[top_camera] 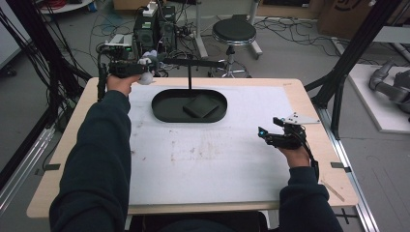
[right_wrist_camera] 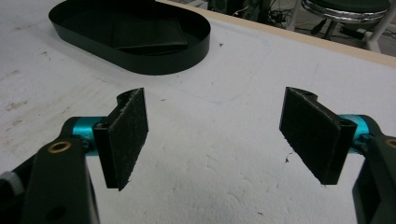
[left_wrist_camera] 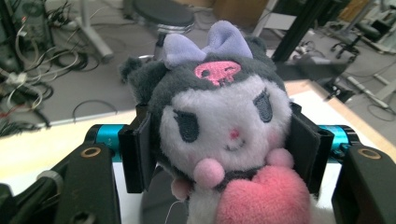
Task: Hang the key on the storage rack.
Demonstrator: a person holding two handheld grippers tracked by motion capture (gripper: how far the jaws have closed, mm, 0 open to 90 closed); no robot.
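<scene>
My left gripper (top_camera: pixel 145 70) is held above the table's far left corner, shut on a plush toy (left_wrist_camera: pixel 219 126) with a grey hood, a lilac bow, a white face and a pink heart at its front. Its two black pads (left_wrist_camera: pixel 135 154) press the toy's head from both sides. In the high view the plush toy (top_camera: pixel 149 63) shows as a pale lump at the gripper's tip. My right gripper (top_camera: pixel 266 135) rests low over the table's right side, open, with only white table cover between its pads (right_wrist_camera: pixel 123 135).
A black oval tray (top_camera: pixel 162 112) with a dark flat block (top_camera: pixel 200 107) in it lies at the table's far middle, with a thin black stand (top_camera: pixel 189 72) behind it. A stool (top_camera: pixel 234 34) and cables are on the floor beyond the table.
</scene>
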